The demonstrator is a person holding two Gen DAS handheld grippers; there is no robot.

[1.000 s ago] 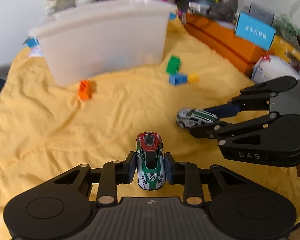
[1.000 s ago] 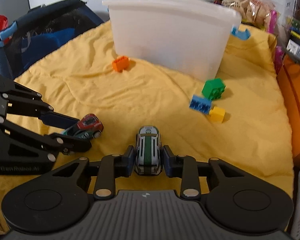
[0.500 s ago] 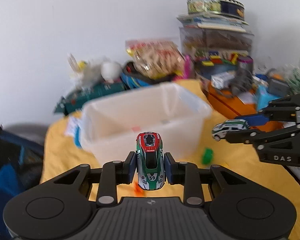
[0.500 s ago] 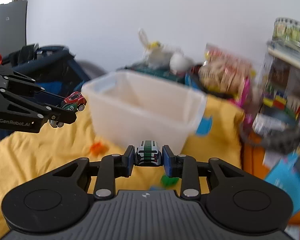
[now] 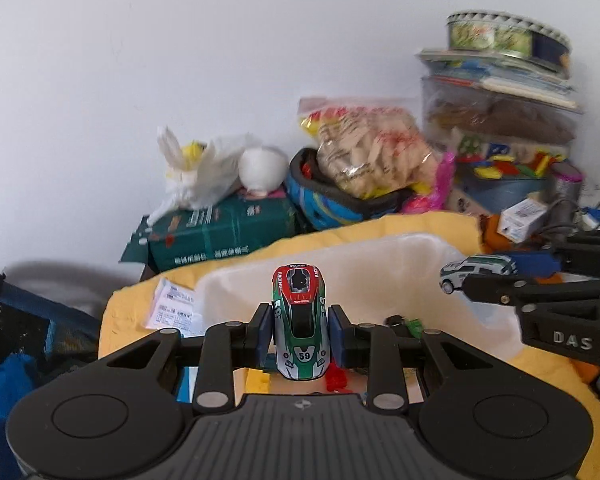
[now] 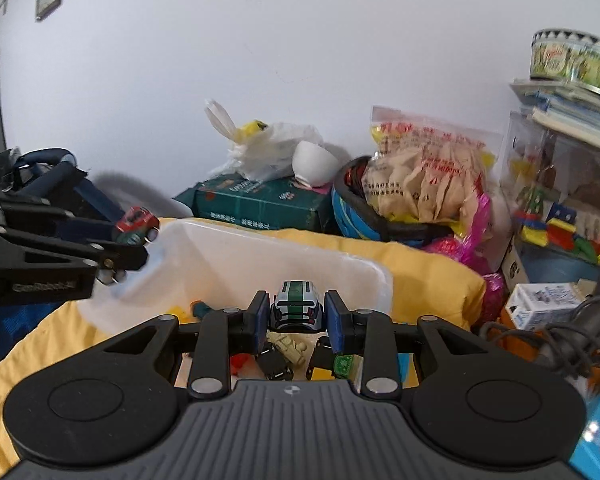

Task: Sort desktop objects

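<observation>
At the far left of the right wrist view, a dark blue bag (image 6: 56,172) sits past the edge of the yellow cloth (image 6: 432,276) that covers the desk. The left gripper (image 5: 300,330) has its fingers (image 5: 262,332) clamped on the sides of a red and green toy car (image 5: 300,322) marked 59, held in the air over the near left part of a clear plastic bin (image 5: 380,264). The bin stands on the cloth, and small toys and bricks lie on its floor, among them a yellow brick (image 5: 258,380) and a red piece (image 5: 337,378). A white paper packet (image 5: 174,312) lies on the cloth just left of the bin. Behind the bin, against the wall, are a green pack (image 5: 220,234) with a white plastic bag (image 5: 204,176) on top, then a bag of snacks (image 5: 372,152). The right gripper (image 6: 297,316) has its fingers (image 6: 333,316) clamped on a white and green toy car (image 6: 297,310), also held above the bin, toward its right side. Far right, a stack of boxes (image 5: 500,120) carries a round tin (image 5: 508,38) on top.
</observation>
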